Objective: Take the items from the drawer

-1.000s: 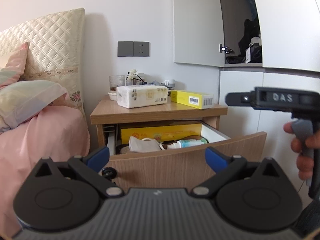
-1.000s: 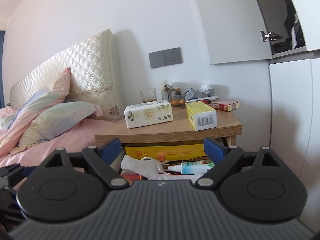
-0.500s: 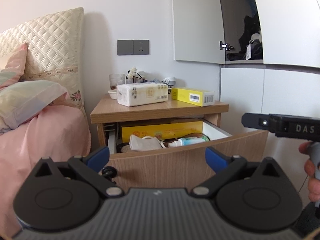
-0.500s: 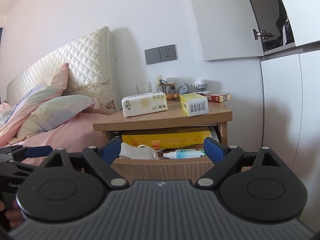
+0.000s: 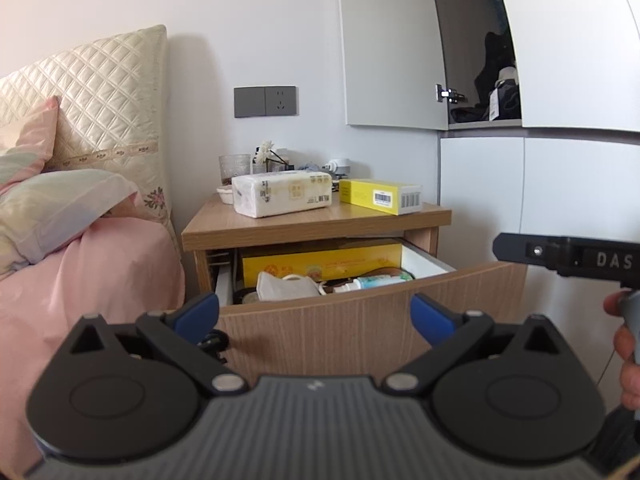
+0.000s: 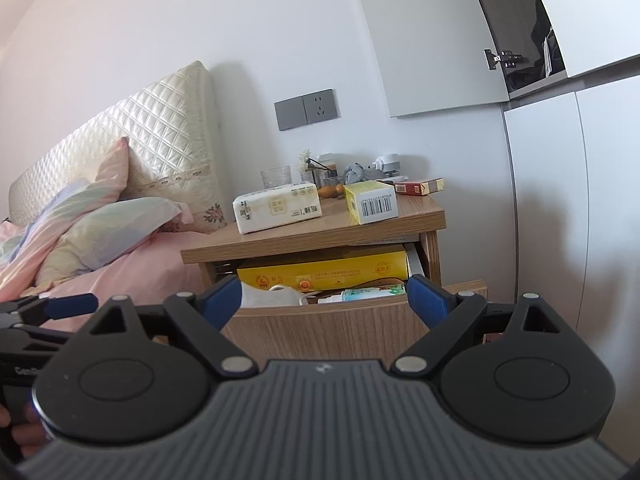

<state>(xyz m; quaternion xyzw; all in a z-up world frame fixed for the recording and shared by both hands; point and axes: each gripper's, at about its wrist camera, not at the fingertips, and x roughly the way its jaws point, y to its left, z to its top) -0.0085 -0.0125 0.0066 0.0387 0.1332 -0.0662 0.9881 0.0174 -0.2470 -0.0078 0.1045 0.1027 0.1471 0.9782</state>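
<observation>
From the left wrist view, the left hand-held gripper [image 5: 314,318] stands spread wide and empty before the wooden front of the open drawer [image 5: 372,316], much as a second ago, while the right hand-held gripper [image 5: 560,258] has sunk from above the surface level to beside the drawer's right corner, a person's hand [image 5: 626,354] on its handle; its jaws cannot be told here. Inside the drawer lie a yellow box [image 5: 320,264] along the back, a crumpled white mask [image 5: 286,286] and a small bottle [image 5: 378,281] lying flat, all untouched. From the right wrist view, the right hand-held gripper [image 6: 324,300] is also spread wide and holds nothing; it has drawn back and dropped, so the drawer rim now hides much of the contents. Judged from this, the reach into the drawer has not yet begun. On the surface [image 6: 320,234] of the nightstand rest a tissue pack [image 6: 278,208] and a barcoded yellow carton [image 6: 372,202].
</observation>
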